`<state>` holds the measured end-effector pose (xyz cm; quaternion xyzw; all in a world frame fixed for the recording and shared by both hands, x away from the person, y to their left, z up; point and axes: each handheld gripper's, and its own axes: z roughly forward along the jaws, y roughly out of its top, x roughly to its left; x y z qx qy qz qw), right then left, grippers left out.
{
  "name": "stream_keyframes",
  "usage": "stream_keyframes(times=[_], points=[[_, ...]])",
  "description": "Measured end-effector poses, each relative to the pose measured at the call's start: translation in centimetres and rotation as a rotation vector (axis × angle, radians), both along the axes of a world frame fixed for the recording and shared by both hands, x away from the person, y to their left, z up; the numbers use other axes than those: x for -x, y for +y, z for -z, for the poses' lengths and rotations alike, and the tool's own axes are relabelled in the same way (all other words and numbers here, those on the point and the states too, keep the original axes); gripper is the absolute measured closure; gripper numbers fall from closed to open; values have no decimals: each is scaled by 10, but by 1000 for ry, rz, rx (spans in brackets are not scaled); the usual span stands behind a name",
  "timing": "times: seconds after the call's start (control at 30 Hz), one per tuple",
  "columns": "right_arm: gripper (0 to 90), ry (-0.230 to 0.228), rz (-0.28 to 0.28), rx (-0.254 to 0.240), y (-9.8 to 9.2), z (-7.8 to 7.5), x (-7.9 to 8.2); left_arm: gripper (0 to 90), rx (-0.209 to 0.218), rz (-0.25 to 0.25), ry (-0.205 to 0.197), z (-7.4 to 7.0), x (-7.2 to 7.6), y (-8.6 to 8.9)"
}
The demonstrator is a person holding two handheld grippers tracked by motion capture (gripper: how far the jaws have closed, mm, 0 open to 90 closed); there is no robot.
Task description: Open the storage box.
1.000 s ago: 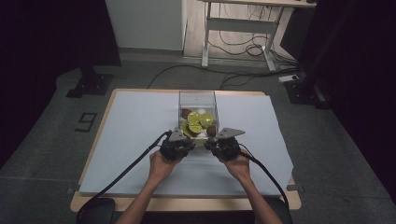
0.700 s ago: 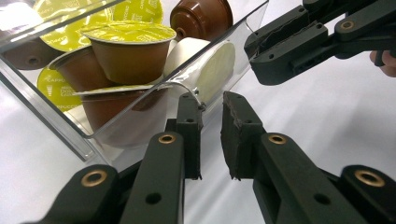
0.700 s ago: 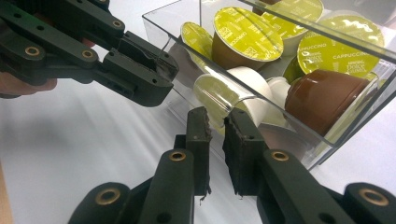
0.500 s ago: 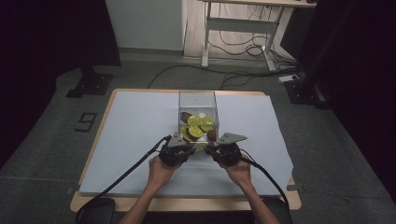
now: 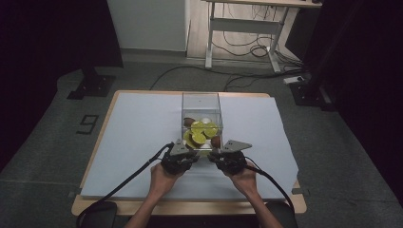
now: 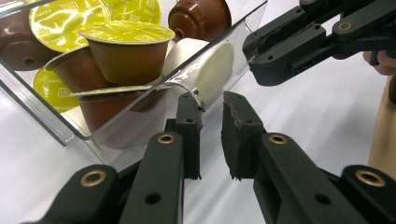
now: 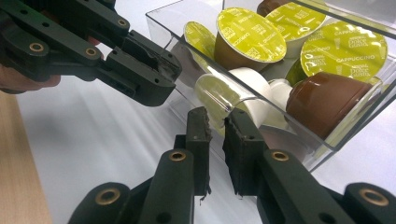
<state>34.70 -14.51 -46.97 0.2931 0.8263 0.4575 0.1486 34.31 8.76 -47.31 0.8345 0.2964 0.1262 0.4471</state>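
High view, capsule-filled clear box [image 5: 202,102], white sheet [image 5: 138,128]

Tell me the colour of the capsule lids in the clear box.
Yellow-green lids, some printed "Cappuccino"; clearest in the right gripper view.

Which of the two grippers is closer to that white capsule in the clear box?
Left gripper, slightly: the white capsule lies just past its jaws. The right gripper sits similarly close.

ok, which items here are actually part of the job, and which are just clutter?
In play:
- clear box
- coffee capsules inside it
- left claw, right claw, both at the box's near wall, jaws slightly apart

Lying about:
- white table sheet
- desk frame and floor cables behind
- black stand base
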Motion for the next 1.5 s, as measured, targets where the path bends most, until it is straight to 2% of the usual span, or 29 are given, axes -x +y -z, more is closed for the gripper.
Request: stream_keyframes(times=[0.5, 1.0, 1.5], points=[[793, -3, -8, 3, 0, 0, 15, 772, 5, 18, -2, 1, 13, 2], [791, 1, -17, 7, -1, 2, 29, 773, -9, 33, -3, 4, 27, -1], [789, 0, -27, 19, -5, 4, 37, 774, -13, 54, -1, 6, 34, -4]])
